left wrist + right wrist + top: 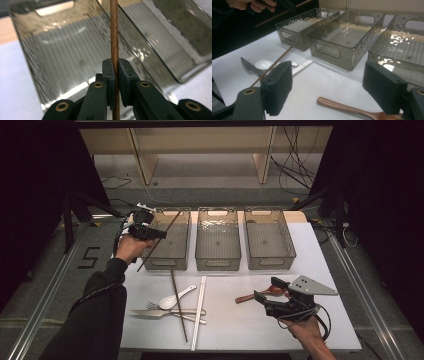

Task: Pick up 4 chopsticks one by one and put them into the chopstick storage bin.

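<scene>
Between my left gripper's [114,72] pads [108,75] sits a brown wooden chopstick [114,32], pinched near mid-length so neither end outweighs the other. It slants across the near left corner of the left smoky plastic bin [185,262], upper tip over the bin's interior, lower tip hanging outside the near rim. I judge the stick is headed for this bin; it must be tipped level to clear the walls and fit lengthwise.

My right gripper [267,292] rests low over the table [325,320] with its pads spread wide and nothing between them, straddling a wooden spoon [352,110], probably the next pick.

Outward: the middle bin [217,265] and right bin [270,265] stand beside the first, walls nearly touching, all three empty. On the white surface lie a second brown chopstick [179,305], a white pair of chopsticks [199,310], a white ceramic spoon [172,300], a fork [155,306] and a knife [150,313], loosely overlapped. Open room lies between this cluster and my right gripper.
</scene>
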Demonstrator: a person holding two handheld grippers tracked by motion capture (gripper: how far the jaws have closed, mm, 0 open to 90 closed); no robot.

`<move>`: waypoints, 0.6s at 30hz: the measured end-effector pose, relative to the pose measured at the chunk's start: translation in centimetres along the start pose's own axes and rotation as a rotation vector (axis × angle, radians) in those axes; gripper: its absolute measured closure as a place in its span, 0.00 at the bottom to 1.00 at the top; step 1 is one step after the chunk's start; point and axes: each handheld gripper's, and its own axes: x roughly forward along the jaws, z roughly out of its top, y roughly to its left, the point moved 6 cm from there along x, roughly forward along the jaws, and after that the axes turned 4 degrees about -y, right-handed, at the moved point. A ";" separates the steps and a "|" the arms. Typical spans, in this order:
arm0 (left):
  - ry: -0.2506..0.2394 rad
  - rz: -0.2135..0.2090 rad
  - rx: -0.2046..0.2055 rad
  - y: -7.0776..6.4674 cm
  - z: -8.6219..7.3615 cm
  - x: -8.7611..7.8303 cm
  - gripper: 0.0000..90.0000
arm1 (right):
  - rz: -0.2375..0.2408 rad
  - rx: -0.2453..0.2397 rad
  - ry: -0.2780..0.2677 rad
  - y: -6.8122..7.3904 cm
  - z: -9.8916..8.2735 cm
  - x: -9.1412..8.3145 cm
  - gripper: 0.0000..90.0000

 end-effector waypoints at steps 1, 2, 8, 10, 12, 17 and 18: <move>-0.004 0.010 -0.004 0.2 0.3 0.1 0.93 | 0.000 -0.001 0.000 0.0 0.0 0.0 0.27; -0.006 0.006 -0.005 0.4 0.5 0.2 0.93 | 0.000 -0.001 0.000 0.0 0.0 0.0 0.27; -0.021 0.015 0.008 1.5 1.7 1.1 0.93 | 0.005 0.000 0.001 0.0 0.0 0.0 0.27; -0.026 0.014 0.000 1.8 1.9 1.4 0.93 | 0.004 0.001 0.000 0.0 0.0 0.0 0.27; -0.029 0.016 0.004 2.1 2.1 1.6 0.93 | 0.005 0.004 0.000 0.0 0.0 0.0 0.27; -0.039 0.022 -0.010 2.9 2.4 2.0 0.93 | 0.008 0.001 0.001 0.0 0.0 0.0 0.27; -0.041 0.022 -0.014 3.0 2.5 2.1 0.93 | 0.007 0.002 0.001 0.0 0.0 0.0 0.27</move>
